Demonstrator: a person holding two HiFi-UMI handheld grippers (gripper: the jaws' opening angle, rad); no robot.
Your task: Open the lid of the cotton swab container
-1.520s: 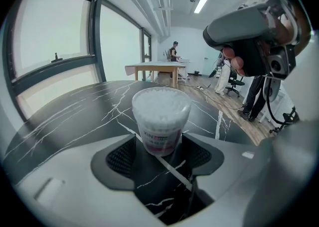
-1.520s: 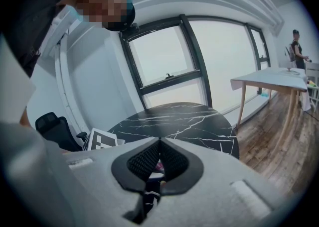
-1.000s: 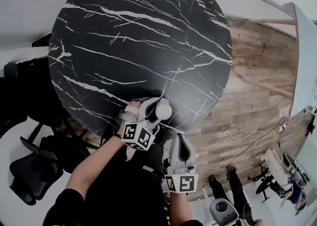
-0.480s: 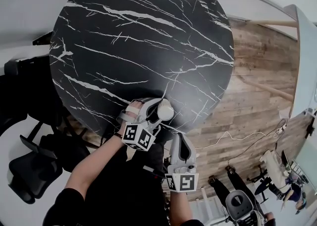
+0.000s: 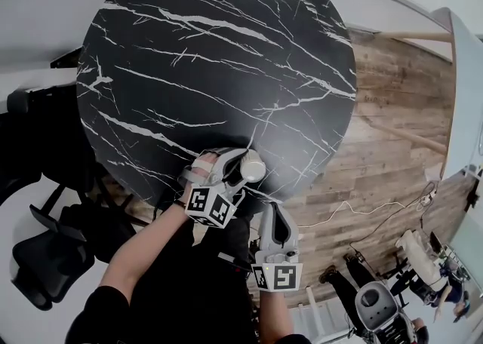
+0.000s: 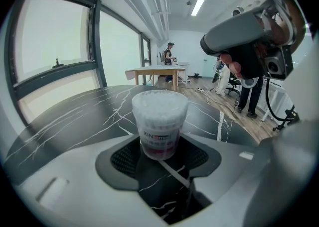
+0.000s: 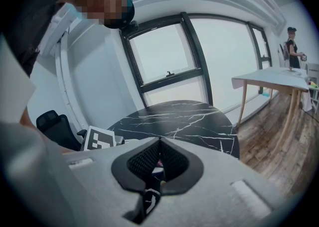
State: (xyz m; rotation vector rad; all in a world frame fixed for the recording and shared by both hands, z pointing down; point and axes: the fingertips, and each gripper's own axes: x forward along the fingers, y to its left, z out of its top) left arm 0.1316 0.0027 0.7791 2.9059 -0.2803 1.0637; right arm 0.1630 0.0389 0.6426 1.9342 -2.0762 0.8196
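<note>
Tip-over risk — left gripper [image 6: 159,155] jaws closing unevenly on seemingly untouched cotton swab container [image 6: 159,120]; right gripper [image 7: 158,164] clamped empty.

Round black marble desk [image 5: 211,56]. At its near edge, left tool [image 5: 243,165] closing its jaws around the cotton swab container [image 5: 253,165]. Right tool [image 5: 275,211] off the desk, jaws together.

text: "XIN" | on: cotton swab container [image 6: 159,123] | remainder: seemingly more letters, too blurred to read
</note>
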